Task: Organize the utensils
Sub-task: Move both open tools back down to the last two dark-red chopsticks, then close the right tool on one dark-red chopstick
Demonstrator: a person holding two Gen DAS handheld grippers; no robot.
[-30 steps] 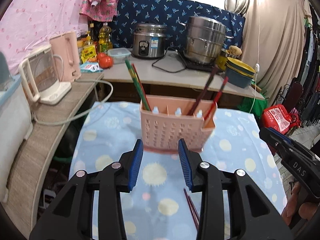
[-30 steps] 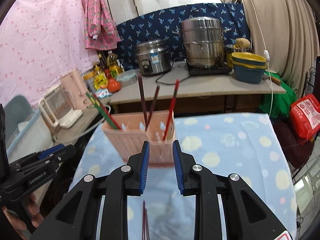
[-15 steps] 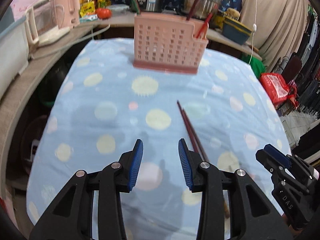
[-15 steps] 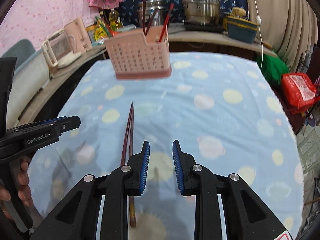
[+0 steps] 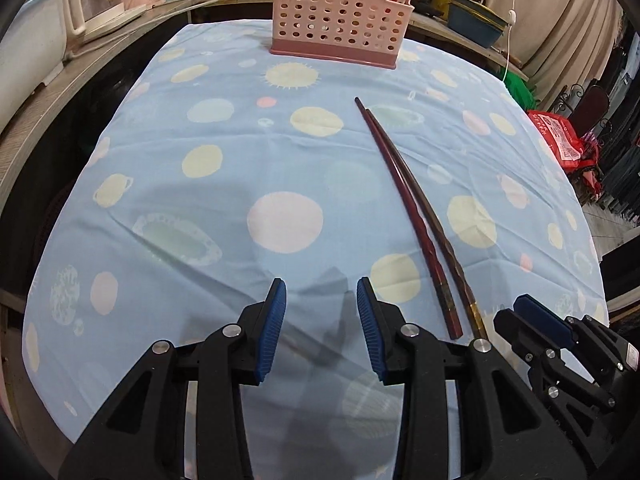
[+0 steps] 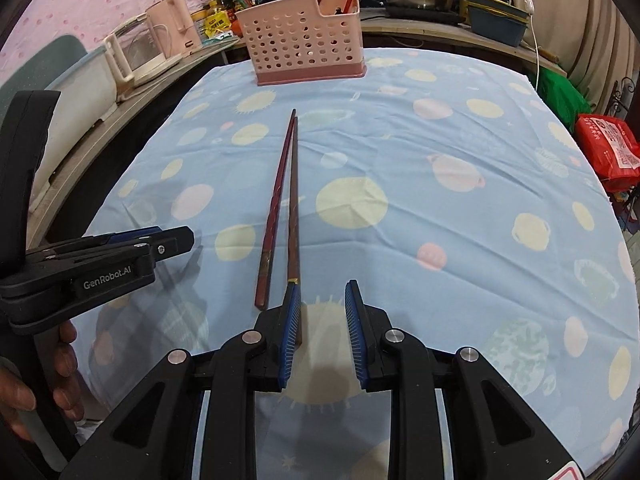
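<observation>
The two dark red chopsticks (image 6: 282,208) lie side by side on the table (image 6: 460,240) before the pink holder (image 6: 306,42); they look light, stiff and smooth, so the narrowly open, empty right claw (image 6: 322,330) should pinch the thick near ends, while the left claw (image 5: 322,330) hangs half-open and empty.

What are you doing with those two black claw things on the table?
A person is tidying chopsticks. Two dark red chopsticks lie side by side on the dotted blue tablecloth. The right claw is open at their near ends, gripping nothing. The left claw is open beside them. The pink utensil basket already holds some.
</observation>
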